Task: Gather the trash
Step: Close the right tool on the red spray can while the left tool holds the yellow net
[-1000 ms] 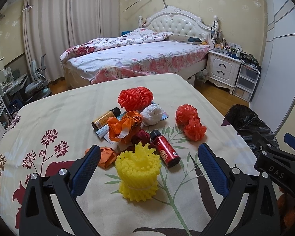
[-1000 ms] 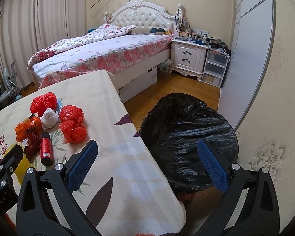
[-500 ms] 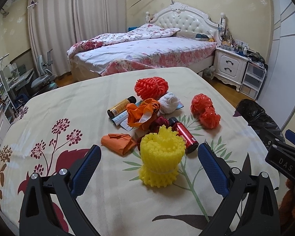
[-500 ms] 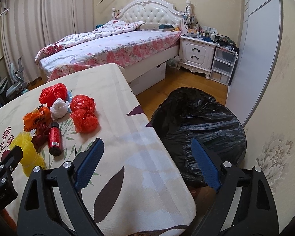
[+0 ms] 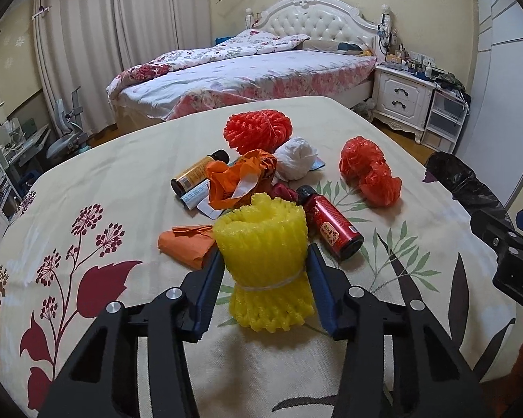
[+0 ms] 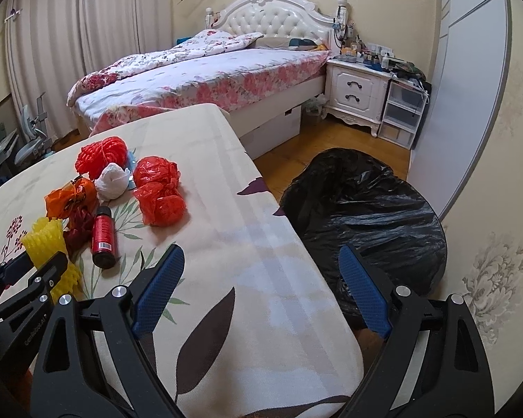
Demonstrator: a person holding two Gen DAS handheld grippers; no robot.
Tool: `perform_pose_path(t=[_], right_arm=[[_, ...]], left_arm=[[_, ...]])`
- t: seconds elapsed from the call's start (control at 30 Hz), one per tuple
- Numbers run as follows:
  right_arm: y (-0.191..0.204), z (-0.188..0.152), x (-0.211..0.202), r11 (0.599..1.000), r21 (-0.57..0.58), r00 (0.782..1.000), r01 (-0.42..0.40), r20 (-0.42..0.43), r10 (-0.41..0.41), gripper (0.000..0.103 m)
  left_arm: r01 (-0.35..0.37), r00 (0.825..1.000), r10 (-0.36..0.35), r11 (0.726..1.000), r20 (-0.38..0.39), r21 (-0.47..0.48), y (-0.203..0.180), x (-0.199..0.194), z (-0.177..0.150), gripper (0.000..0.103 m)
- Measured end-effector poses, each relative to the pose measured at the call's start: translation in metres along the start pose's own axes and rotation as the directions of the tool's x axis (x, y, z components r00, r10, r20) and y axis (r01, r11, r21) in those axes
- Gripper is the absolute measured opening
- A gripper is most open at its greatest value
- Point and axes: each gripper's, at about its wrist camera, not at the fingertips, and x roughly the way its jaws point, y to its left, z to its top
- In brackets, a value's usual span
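On the table (image 5: 129, 181), low in the frame's centre, the left gripper (image 5: 265, 271) pinches the yellow net (image 5: 265, 261) between both fingers. Right gripper (image 6: 261, 289) is wide, holding nothing.

Trash on floral tablecloth
Yellow foam net roll (image 5: 265, 261), tied, upright; red bottle (image 5: 327, 226) lying beside; black-lined bin (image 6: 366, 216) off the table edge.

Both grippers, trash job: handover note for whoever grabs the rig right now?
Left gripper: shut on the yellow foam net, which looks to rest on the table.
Right gripper: open, empty, over the table edge beside the black trash bag.
On the table: red foam net, white wad, red plastic bags, orange bag, orange paper, red bottle, yellow bottle.
Done: nothing visibly binned.
Left: carry the yellow net to the bag, then the rest.
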Motion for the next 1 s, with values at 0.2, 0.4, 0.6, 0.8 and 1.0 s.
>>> perform_pose_path(t=[0.2, 0.4, 0.6, 0.8, 1.0], right_arm=[[0.022, 0.002, 0.002, 0.997, -0.041, 0.998, -0.06, -0.014, 0.059, 0.08], [0.058, 0.005, 0.006, 0.985, -0.099, 0.989, -0.144, -0.041, 0.141, 0.069], [0.091, 0.008, 0.013, 0.964, -0.153, 0.975, -0.216, -0.08, 0.206, 0.048], [0.115, 0.011, 0.024, 0.952, -0.18, 0.967, -0.246, -0.113, 0.229, 0.039], [0.124, 0.009, 0.038, 0.949, -0.191, 0.962, -0.252, -0.154, 0.225, 0.024]], left_arm=[[0.02, 1.0, -0.02, 1.0, 0.002, -0.007, 0.011, -0.013, -0.004, 0.045], [-0.029, 0.999, 0.03, 0.998, 0.012, -0.052, 0.041, -0.022, -0.006, 0.045], [-0.083, 0.996, 0.081, 0.989, -0.022, -0.12, 0.082, -0.017, -0.01, 0.045], [-0.113, 0.993, 0.109, 0.98, -0.036, -0.163, 0.109, -0.016, -0.013, 0.045], [-0.112, 0.993, 0.106, 0.978, -0.041, -0.179, 0.12, -0.012, -0.015, 0.045]])
